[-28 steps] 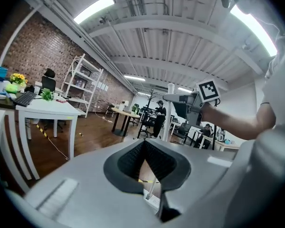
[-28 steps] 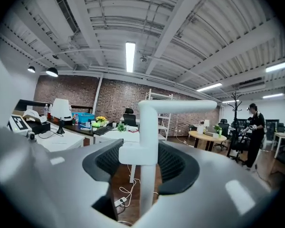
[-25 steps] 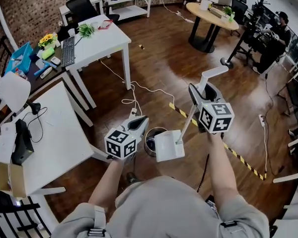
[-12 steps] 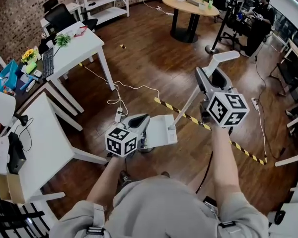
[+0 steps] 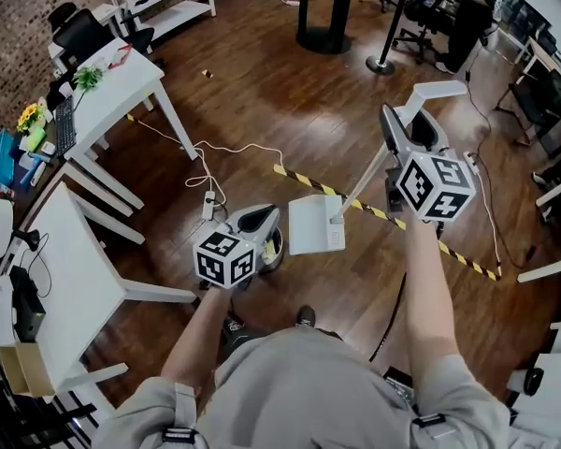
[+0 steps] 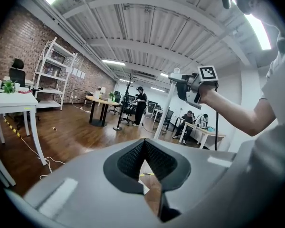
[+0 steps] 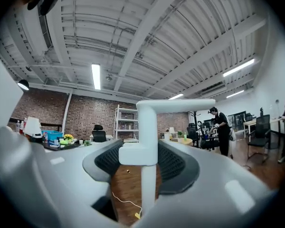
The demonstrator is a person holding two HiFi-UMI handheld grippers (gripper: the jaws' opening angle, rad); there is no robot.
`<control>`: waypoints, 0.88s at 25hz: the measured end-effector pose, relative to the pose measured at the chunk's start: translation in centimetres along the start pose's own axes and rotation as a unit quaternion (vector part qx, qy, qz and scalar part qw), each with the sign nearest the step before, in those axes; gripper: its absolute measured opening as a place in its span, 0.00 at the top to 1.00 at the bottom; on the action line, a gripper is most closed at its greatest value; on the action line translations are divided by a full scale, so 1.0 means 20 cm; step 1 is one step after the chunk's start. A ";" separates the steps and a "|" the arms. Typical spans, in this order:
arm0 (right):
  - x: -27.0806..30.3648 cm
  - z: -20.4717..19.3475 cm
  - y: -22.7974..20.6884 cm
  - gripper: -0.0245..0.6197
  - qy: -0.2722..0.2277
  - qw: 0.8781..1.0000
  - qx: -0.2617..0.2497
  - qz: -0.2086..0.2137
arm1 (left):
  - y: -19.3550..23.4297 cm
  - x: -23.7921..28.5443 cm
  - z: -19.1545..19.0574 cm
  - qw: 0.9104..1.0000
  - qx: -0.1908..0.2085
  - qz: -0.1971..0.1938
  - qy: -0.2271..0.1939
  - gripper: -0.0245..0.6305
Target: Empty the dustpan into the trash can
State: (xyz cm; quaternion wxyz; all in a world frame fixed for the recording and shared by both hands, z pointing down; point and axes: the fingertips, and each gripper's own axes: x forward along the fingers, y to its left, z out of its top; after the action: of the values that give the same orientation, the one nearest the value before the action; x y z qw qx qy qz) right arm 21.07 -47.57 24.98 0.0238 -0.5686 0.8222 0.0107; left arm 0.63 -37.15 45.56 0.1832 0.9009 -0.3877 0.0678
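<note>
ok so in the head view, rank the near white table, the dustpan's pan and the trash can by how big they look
1. white table, largest by far
2. dustpan, pan only
3. trash can, smallest as seen, but it is mostly hidden, so its full size is unsure

— We get only a sliver of the trash can (image 5: 274, 249). The left gripper (image 5: 265, 219) covers the rest, so we cannot see into it.
— Same with the dustpan (image 5: 316, 224): we cannot tell whether anything lies in it. In the right gripper view only its handle (image 7: 149, 122) shows, and the right gripper (image 7: 145, 150) hides the pan.
— That speck (image 5: 207, 73) on the floor (image 5: 262, 110) is too small for us to name.
— And the person (image 5: 467, 12) by the far desks is cut by the top edge.
</note>
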 end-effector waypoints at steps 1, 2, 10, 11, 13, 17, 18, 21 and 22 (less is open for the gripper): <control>0.00 -0.05 -0.04 0.63 0.006 1.000 0.001 -0.009 | -0.01 0.02 -0.01 1.000 0.000 -0.002 0.005 0.96; 0.00 -0.10 -0.08 0.63 0.012 1.000 0.001 -0.018 | -0.02 0.04 -0.03 1.000 0.000 -0.005 0.009 0.96; -0.09 -0.64 -0.34 0.63 0.072 0.995 0.021 -0.072 | -0.07 0.17 -0.16 0.998 -0.007 -0.021 0.054 0.96; -0.09 -0.70 -0.37 0.63 0.077 0.994 0.024 -0.074 | -0.08 0.20 -0.17 0.998 -0.009 -0.023 0.058 0.96; -0.12 -0.84 -0.41 0.63 0.089 0.992 0.031 -0.079 | -0.10 0.23 -0.22 0.997 -0.015 -0.028 0.070 0.96; -0.18 -1.11 -0.45 0.63 0.113 0.989 0.042 -0.088 | -0.14 0.28 -0.32 0.995 -0.026 -0.031 0.090 0.96; -0.19 -1.17 -0.46 0.63 0.119 0.988 0.044 -0.090 | -0.14 0.29 -0.34 0.995 -0.029 -0.031 0.093 0.96; -0.23 -1.34 -0.50 0.63 0.137 0.985 0.050 -0.093 | -0.14 0.33 -0.41 0.994 -0.037 -0.028 0.102 0.96; -0.23 -1.39 -0.51 0.63 0.142 0.984 0.052 -0.093 | -0.14 0.34 -0.43 0.993 -0.039 -0.026 0.105 0.96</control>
State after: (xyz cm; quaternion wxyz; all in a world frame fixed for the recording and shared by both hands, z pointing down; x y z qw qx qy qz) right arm 31.52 -48.19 53.01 -0.0630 -0.6367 0.7599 -0.1151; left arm 7.50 -36.73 54.46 0.2593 0.8910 -0.3447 0.1417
